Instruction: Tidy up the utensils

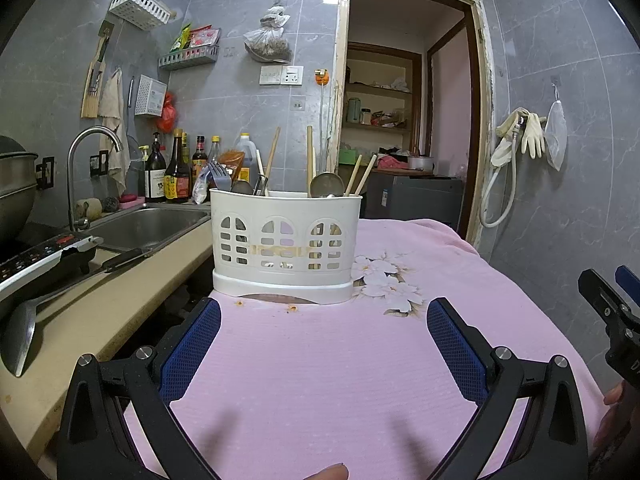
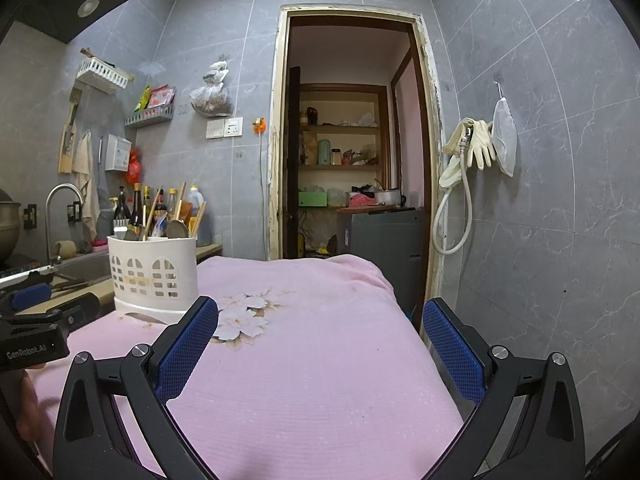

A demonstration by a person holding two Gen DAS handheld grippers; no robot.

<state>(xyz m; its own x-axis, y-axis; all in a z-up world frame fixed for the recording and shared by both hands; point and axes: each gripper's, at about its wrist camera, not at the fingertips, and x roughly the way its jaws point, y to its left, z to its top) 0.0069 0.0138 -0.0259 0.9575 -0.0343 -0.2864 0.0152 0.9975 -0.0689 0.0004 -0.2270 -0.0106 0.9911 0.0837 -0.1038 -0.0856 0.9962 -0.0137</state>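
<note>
A white plastic utensil caddy (image 1: 285, 242) stands at the far left of a table covered with a pink flowered cloth (image 1: 320, 360). It holds a fork (image 1: 219, 176), a metal ladle (image 1: 326, 186), spoons and several wooden chopsticks (image 1: 360, 176). My left gripper (image 1: 324, 312) hovers open over the cloth, just in front of the caddy, with nothing between its blue pads. In the right wrist view the caddy (image 2: 154, 270) sits ahead on the left. My right gripper (image 2: 320, 312) is open and empty above the cloth, right of the caddy.
Left of the table runs a beige counter (image 1: 100, 312) with a steel sink (image 1: 152, 226), a tap (image 1: 80, 168), sauce bottles (image 1: 176, 172), an induction cooker (image 1: 36, 260) and a metal spatula (image 1: 24, 332). A doorway (image 2: 352, 140) and a grey appliance (image 2: 380, 248) lie behind the table.
</note>
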